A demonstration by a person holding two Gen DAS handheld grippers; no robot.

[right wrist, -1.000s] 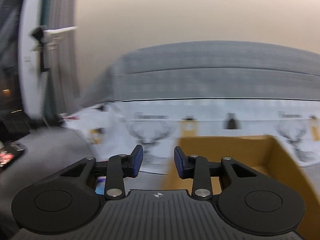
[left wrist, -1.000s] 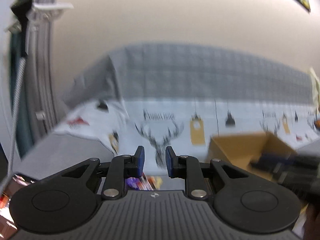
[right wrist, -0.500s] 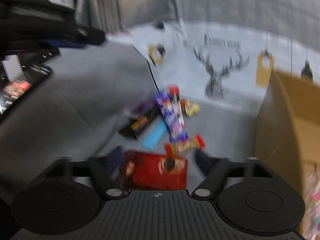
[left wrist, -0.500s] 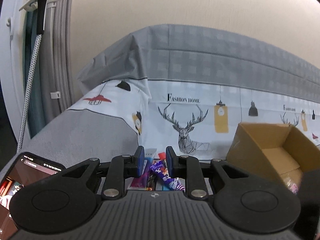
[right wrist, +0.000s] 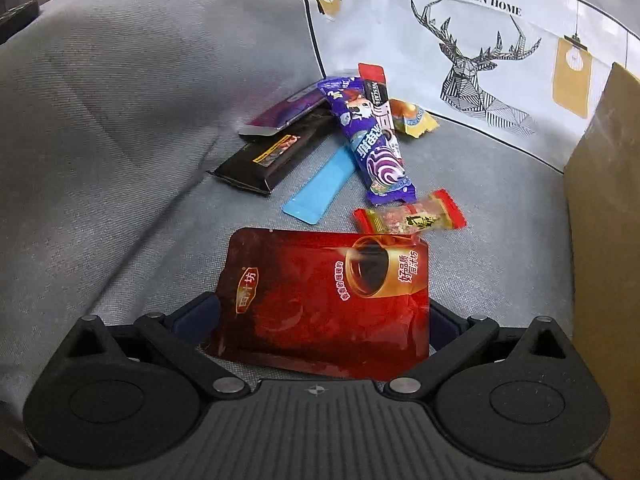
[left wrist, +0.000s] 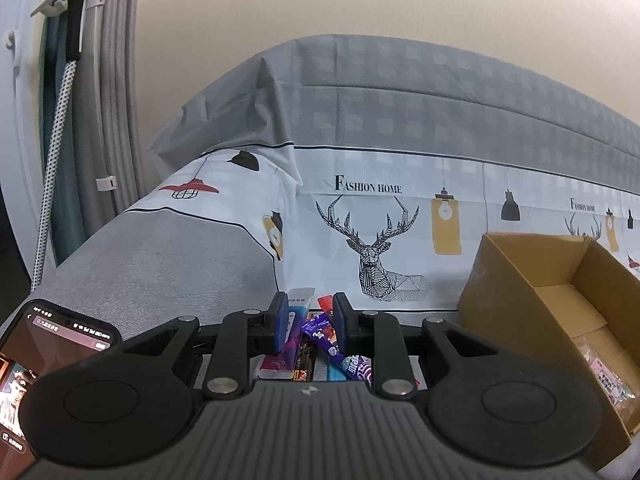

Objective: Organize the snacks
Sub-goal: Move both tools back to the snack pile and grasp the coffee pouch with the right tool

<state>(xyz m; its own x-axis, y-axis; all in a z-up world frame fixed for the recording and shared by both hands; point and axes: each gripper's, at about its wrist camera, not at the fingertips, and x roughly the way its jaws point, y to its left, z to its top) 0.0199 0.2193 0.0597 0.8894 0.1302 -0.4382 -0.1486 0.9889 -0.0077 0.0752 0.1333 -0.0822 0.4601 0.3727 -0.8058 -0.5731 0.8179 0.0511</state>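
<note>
Several snack packets lie on a grey sofa seat (right wrist: 120, 128). In the right wrist view a large red pouch (right wrist: 332, 296) lies flat between the wide-open fingers of my right gripper (right wrist: 320, 320), whose fingertips are hidden behind it. Beyond lie a purple packet (right wrist: 372, 144), a blue strip (right wrist: 320, 188), a black packet (right wrist: 272, 156) and a small red-ended candy (right wrist: 412, 218). My left gripper (left wrist: 308, 328) is held higher, jaws slightly apart and empty, with the purple packet (left wrist: 332, 344) seen behind the gap. An open cardboard box (left wrist: 560, 300) stands to the right.
The box wall (right wrist: 604, 216) stands close on the right in the right wrist view. A deer-print cover (left wrist: 380, 248) drapes the sofa back. A phone (left wrist: 36, 360) rests at the left. Curtains (left wrist: 100, 100) hang at the far left.
My right gripper has dropped down toward the seat and opened wide around the red pouch. My left gripper has tilted down slightly and steadied, bringing the snacks and box into view.
</note>
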